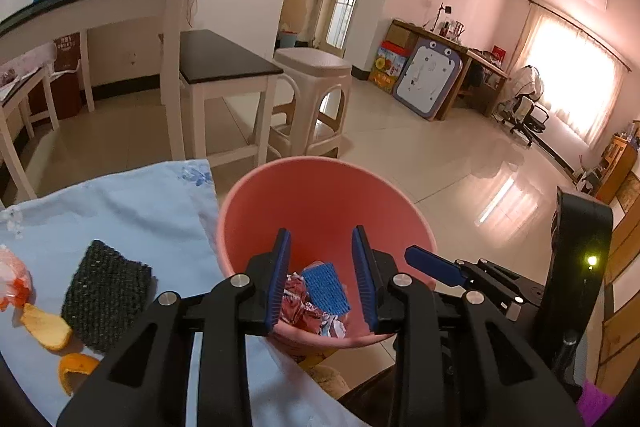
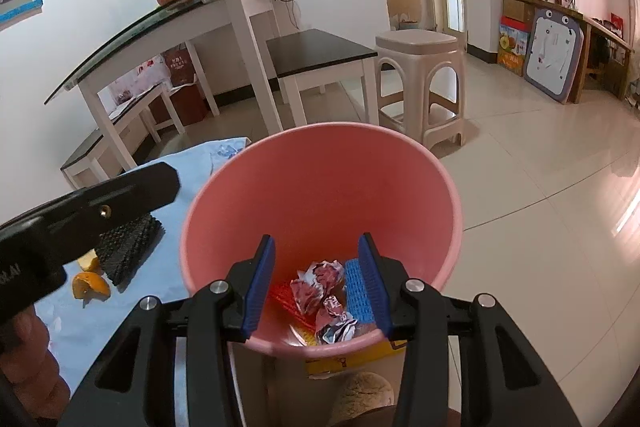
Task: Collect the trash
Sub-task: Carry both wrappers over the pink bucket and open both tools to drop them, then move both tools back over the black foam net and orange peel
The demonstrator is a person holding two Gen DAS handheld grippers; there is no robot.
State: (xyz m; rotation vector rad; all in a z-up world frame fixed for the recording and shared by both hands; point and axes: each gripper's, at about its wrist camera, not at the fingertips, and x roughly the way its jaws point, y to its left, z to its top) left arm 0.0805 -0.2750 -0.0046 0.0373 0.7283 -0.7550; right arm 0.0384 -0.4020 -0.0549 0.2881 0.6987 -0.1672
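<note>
A pink bin [image 1: 320, 195] [image 2: 320, 179] stands beside a table with a light blue cloth [image 1: 120, 211] [image 2: 160, 267]. In the bin lie crumpled wrappers [image 1: 300, 303] [image 2: 320, 287] and a blue foam net [image 1: 326, 287] [image 2: 358, 291]. My left gripper [image 1: 322, 279] is open and empty over the bin. My right gripper [image 2: 316, 283] is open and empty over the bin too. On the cloth lie a dark knitted pad [image 1: 106, 299] [image 2: 128, 247] and orange peels [image 1: 46, 323] [image 2: 90, 285].
A white side table with a dark top [image 1: 224, 63] [image 2: 320, 51] and a beige plastic stool [image 1: 316, 91] [image 2: 420, 83] stand beyond the bin on the tiled floor. An orange bag [image 1: 12, 279] lies at the cloth's left edge.
</note>
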